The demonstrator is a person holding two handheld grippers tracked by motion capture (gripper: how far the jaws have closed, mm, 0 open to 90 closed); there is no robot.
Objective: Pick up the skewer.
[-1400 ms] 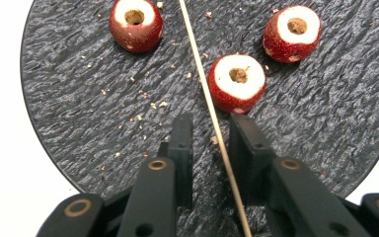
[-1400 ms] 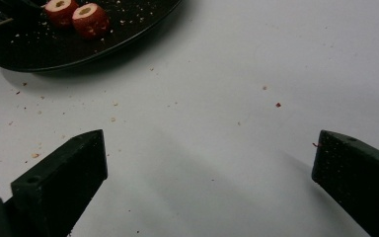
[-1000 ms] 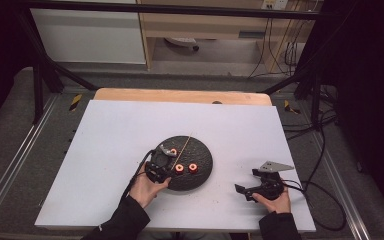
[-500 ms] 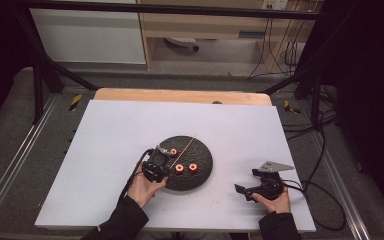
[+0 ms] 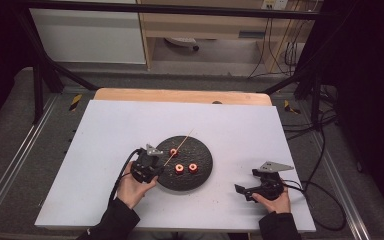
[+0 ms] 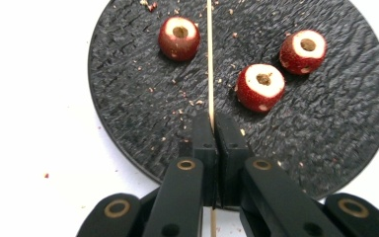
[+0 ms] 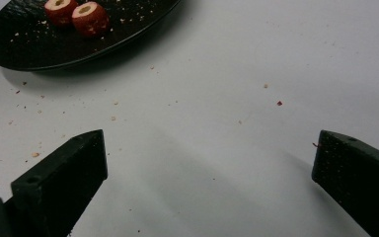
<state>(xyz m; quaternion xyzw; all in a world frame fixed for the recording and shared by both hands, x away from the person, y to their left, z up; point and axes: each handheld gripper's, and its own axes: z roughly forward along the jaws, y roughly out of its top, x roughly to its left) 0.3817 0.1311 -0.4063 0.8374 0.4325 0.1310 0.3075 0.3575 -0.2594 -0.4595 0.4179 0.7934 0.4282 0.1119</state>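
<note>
A round black plate [image 5: 200, 172] lies on the white table with three red hollowed fruit pieces on it [image 5: 173, 151] [image 5: 179, 168] [image 5: 193, 167]. My left gripper [image 5: 156, 160] is at the plate's left rim, shut on a thin wooden skewer [image 5: 180, 145] that points away over the plate. In the left gripper view the jaws [image 6: 212, 121] pinch the skewer [image 6: 209, 59], which runs between one fruit piece [image 6: 179, 37] and two others [image 6: 260, 86] [image 6: 303, 51]. My right gripper [image 5: 246, 181] rests on the table to the plate's right, open [image 7: 209, 153] with nothing between its fingers.
Small crumbs dot the plate [image 6: 128, 113] and the white table top [image 7: 217, 74]. A wooden board edge [image 5: 180, 95] runs along the table's far side. Cables trail off the right edge [image 5: 325, 200]. A black frame and shelving stand behind.
My left gripper has shifted a little to the left at the plate's rim, taking the skewer with it. The right gripper has stayed put.
</note>
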